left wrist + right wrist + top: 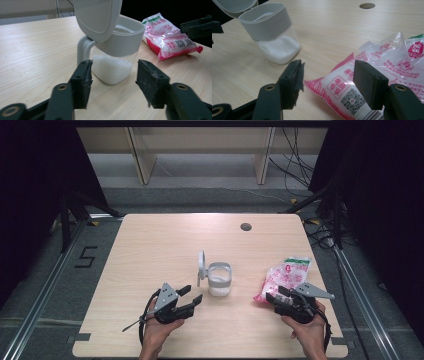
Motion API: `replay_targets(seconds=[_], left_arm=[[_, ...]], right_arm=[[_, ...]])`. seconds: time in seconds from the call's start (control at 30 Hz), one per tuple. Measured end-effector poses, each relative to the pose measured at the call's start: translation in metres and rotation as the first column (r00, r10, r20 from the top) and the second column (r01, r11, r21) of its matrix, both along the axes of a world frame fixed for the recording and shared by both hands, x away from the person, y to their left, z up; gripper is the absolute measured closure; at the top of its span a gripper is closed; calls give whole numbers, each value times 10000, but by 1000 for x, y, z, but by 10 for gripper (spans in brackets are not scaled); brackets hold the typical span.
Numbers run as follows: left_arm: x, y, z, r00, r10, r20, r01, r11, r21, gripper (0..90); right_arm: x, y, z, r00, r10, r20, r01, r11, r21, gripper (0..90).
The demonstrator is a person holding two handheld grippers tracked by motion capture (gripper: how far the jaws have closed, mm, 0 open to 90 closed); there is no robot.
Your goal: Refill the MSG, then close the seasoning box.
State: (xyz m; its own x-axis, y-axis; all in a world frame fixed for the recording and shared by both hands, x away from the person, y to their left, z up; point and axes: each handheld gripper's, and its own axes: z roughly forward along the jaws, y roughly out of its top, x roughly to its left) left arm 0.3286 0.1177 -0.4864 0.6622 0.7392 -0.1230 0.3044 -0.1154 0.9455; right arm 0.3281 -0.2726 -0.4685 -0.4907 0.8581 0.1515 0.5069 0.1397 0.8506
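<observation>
Both sets of fingers wide, holding nothing. Could topple the jar, lid up, with the left gripper; could tear the bag pinching with the right gripper.

This looks like a lab set up for recording — not a home or kitchen. A bare light-wood table with rounded corners and a round cable hole stands alone on grey carpet, well beyond the fingers. Black curtains close both sides. Metal floor rails run along the table's flanks, and a black taped numeral "5" marks the floor. Loose black cables trail past plain wooden shelving legs at the far end.
</observation>
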Motion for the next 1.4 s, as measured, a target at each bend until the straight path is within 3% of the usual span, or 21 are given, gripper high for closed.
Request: replay_targets(seconds=[0.03,0.1,0.13,0.17,0.2,0.37,0.43,0.53,0.57,0.67,0.7,0.77,0.8,0.87,0.97,1.0,1.03,1.23,1.3,1.33,1.4], left_arm=[[1,1,0,10000,-28,8,28,10000,-91,530],[1,4,1,9998,-108,183,107,9999,66,591],[2,5,2,9996,-56,271,54,10000,84,618],[3,6,2,9994,82,339,-80,9999,-72,642],[3,7,2,9994,115,311,-110,9998,-166,687],[5,12,8,9958,563,728,-591,9975,382,780],[8,13,8,9955,635,701,-658,9974,300,820],[8,13,8,9941,741,793,-784,9955,529,844],[8,13,8,9945,721,762,-762,9958,514,848],[11,15,8,9940,699,838,-749,9955,587,865],[11,15,8,9944,769,724,-804,9957,463,874],[11,15,9,9940,777,770,-809,9959,395,884],[10,15,10,9940,804,747,-838,9956,426,884],[12,14,11,9935,781,831,-817,9959,398,887],[14,13,13,9934,702,910,-756,9955,566,888],[15,13,14,9935,669,916,-728,9954,630,888],[15,13,15,9938,698,866,-749,9955,575,888],[19,11,17,9941,782,752,-799,9966,206,888],[20,12,17,9948,687,750,-713,9969,333,888],[20,12,17,9951,727,669,-744,9970,233,888],[21,12,18,9945,617,849,-658,9968,462,888]], right_arm=[[-2,3,0,9993,-205,-306,215,9992,331,412],[-1,2,-2,9998,-132,-128,134,9998,156,414],[-3,3,-2,9993,-217,-293,225,9993,291,415],[-1,0,-4,10000,57,-24,-56,9998,214,415],[-4,3,-3,9989,-163,-442,180,9992,367,415],[-2,0,-4,9999,-1,-162,3,10000,98,416],[-3,0,-4,9998,-7,-216,9,9999,101,417],[-5,2,-4,9994,-77,-336,94,9987,507,417],[-4,0,-5,9999,42,-105,-39,9994,332,417],[-5,-1,-4,10000,-28,-56,29,9998,193,418],[-6,1,-4,9996,-95,-265,107,9989,451,417],[-7,1,-4,9992,-67,-395,81,9993,361,417],[-6,-1,-5,9998,78,-191,-75,9999,144,417],[-8,4,-6,9996,-3,-286,14,9993,387,417],[-9,3,-4,9995,301,-136,-300,9995,125,416],[-10,6,-5,9995,280,-112,-277,9992,300,414],[-11,4,-3,9993,324,-186,-322,9994,119,413],[-15,5,-5,9998,192,-1,-192,9994,273,409],[-17,5,-5,9994,336,-85,-331,9985,439,409],[-17,4,-4,9992,388,-82,-386,9990,243,408],[-20,6,-4,9991,265,-325,-251,9988,410,407]])
